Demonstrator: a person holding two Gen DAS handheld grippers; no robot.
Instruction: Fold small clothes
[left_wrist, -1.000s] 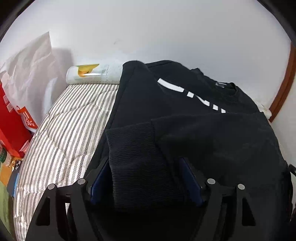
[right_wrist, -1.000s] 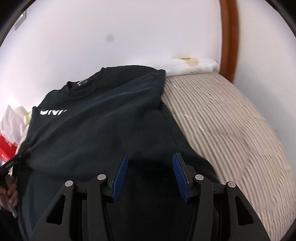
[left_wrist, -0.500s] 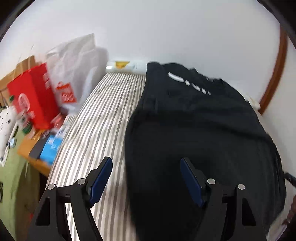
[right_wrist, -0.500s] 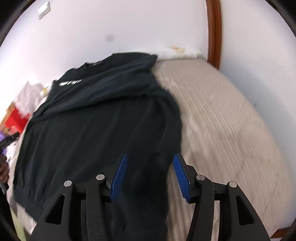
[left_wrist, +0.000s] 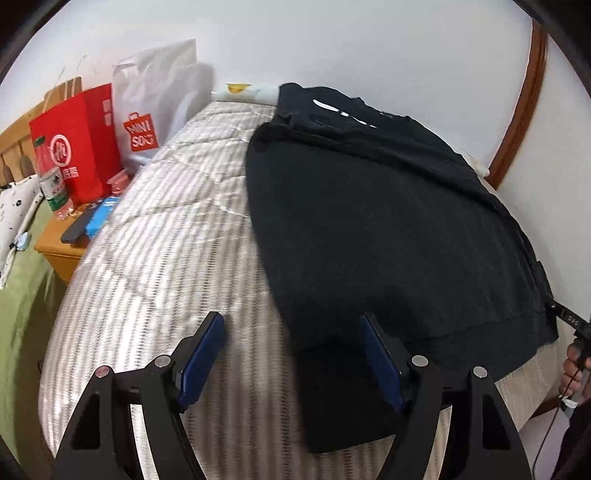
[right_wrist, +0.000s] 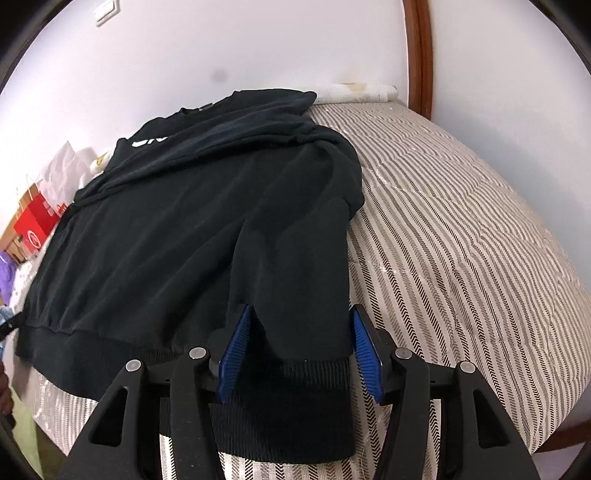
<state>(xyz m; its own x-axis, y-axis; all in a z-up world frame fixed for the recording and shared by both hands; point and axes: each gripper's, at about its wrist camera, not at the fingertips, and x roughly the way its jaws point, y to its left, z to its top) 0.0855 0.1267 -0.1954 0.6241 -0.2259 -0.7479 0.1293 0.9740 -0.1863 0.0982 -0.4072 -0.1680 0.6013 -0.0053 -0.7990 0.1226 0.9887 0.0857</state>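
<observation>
A bed with a striped grey and white mattress (right_wrist: 461, 221) carries 1 black sweatshirt (right_wrist: 192, 236), lying flat with both sleeves folded over it. A white roll (right_wrist: 354, 92) lies at the wall end.

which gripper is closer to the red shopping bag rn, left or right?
Left. The left gripper hangs over the near-left part of the striped mattress, the side where the red bag stands. The right gripper straddles a cuff of the black sweatshirt, which lies between it and the bag.

A sweatshirt (left_wrist: 388, 229) lies on the mattress (left_wrist: 166, 229); shopping bags (left_wrist: 85, 144) stand at ten o'clock beside it.
</observation>
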